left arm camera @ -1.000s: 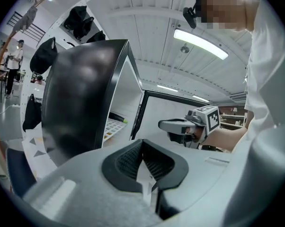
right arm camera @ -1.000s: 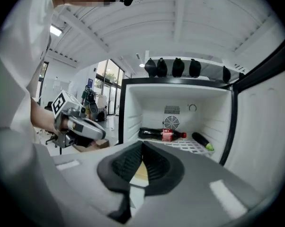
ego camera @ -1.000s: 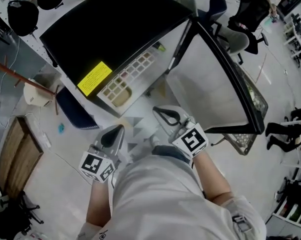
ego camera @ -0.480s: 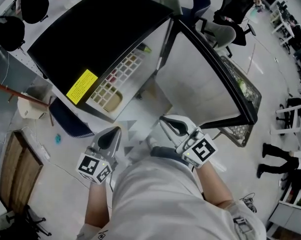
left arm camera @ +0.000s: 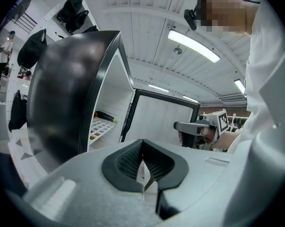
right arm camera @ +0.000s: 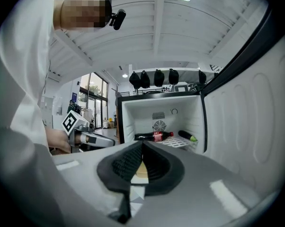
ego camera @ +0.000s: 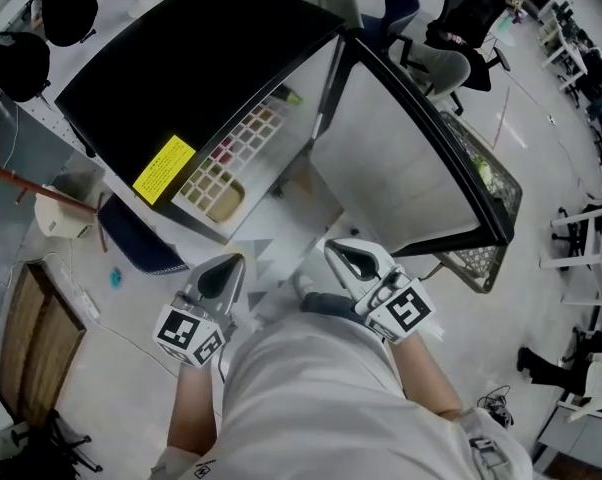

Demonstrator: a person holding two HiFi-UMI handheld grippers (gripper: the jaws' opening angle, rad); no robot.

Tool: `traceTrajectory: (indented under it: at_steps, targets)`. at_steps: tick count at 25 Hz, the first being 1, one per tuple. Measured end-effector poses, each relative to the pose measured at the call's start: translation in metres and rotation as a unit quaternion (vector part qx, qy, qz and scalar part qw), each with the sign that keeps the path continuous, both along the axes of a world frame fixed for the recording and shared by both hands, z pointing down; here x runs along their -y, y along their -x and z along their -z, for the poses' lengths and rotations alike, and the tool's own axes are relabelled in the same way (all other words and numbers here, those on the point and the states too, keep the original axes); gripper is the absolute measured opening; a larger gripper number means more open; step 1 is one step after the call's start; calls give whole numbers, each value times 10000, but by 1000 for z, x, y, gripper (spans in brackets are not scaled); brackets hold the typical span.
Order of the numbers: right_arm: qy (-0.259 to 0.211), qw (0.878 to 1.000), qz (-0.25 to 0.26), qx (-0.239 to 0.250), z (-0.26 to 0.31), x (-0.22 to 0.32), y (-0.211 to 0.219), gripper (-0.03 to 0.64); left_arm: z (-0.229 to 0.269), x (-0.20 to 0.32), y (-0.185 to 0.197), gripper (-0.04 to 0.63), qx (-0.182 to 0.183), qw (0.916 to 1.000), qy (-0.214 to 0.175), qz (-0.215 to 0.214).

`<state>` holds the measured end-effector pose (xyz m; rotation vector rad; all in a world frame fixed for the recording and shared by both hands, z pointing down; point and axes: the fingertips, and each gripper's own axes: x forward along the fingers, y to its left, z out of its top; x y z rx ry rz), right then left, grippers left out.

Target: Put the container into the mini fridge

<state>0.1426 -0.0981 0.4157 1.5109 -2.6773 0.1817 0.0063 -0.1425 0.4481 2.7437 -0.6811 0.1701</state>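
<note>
Black mini fridge (ego camera: 201,68) holds two bottles (right arm camera: 154,136).

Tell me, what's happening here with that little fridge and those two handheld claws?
A person holds a two-jaw gripper in each hand, facing a black mini fridge whose door stands wide open. The left gripper and the right gripper are both shut and hold nothing. Inside, bottles lie on a white wire shelf. Neither gripper seems to touch the fridge.

Beyond the jaws of the right gripper (right arm camera: 142,144), a pale tan thing (right arm camera: 141,170) was mostly hidden, showing only through their gap; bottles (right arm camera: 154,136) farther ahead were too small to identify.
</note>
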Motion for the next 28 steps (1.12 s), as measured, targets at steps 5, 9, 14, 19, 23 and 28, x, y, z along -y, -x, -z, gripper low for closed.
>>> traceTrajectory:
  at_steps: [5,9,14,19,23,28]
  targets:
    - [-11,10000,64,-62,-3,0,1,4,1,-2,0,8,2,10000,-16,-6]
    - [-28,10000,51,-73,-3,1,0,3,0,-3,1,8,12,10000,-10,24]
    - [-34,9999,103,-109,-6,2,2,3,-1,-5,2,8,45,10000,19,66]
    - [-33,9997,182,-132,-8,3,4,3,-1,-6,2,8,56,9999,17,126]
    - [-46,9996,216,-165,-10,5,2,3,-2,-8,2,8,61,9998,28,178]
    - [-18,9995,246,-175,-12,6,0,3,-2,-9,4,8,89,9996,60,265]
